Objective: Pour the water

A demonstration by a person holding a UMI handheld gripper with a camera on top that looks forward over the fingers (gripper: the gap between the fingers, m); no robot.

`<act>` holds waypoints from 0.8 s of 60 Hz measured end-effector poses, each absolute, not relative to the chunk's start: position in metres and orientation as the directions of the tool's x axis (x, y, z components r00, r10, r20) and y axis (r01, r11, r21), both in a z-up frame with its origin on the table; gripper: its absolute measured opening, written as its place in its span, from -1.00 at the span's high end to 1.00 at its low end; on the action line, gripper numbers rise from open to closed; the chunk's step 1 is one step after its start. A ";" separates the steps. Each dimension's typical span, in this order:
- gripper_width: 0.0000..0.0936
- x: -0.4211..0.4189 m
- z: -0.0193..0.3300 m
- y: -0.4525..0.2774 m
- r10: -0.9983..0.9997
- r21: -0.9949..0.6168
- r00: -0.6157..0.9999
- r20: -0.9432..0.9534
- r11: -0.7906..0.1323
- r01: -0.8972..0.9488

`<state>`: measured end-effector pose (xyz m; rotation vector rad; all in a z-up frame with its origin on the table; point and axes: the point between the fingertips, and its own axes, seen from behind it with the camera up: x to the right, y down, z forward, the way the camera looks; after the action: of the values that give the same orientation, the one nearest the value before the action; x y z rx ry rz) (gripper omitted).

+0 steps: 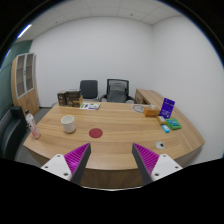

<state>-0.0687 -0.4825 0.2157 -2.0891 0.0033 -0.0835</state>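
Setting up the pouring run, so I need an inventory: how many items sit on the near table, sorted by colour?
White: 1, the cup
Red: 1, the round coaster
Pink: 1, the bottle
Teal: 1, the small item
Total: 4
The gripper is open, holding nothing.

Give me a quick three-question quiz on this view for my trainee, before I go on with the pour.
1. True or false: the gripper is shut on the cup.
2. Which lies nearest ahead of the fingers? A) the red coaster B) the purple box C) the chairs
3. What stands on the table to the left of the cup?

Key
1. False: the fingers are open and empty, and the cup stands well beyond them on the table.
2. A
3. A pink bottle, upright near the table's left end.
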 end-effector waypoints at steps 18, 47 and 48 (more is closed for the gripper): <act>-0.83 -0.097 0.188 -0.489 -0.019 -0.849 0.997 0.076 -0.525 0.055; -0.83 -0.373 0.121 -0.482 0.131 -0.852 0.991 0.026 -0.516 0.090; -0.83 -0.386 0.122 -0.478 0.136 -0.853 0.990 0.025 -0.513 0.091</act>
<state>-0.3859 -0.4783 0.1215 -2.1130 -0.1586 0.0549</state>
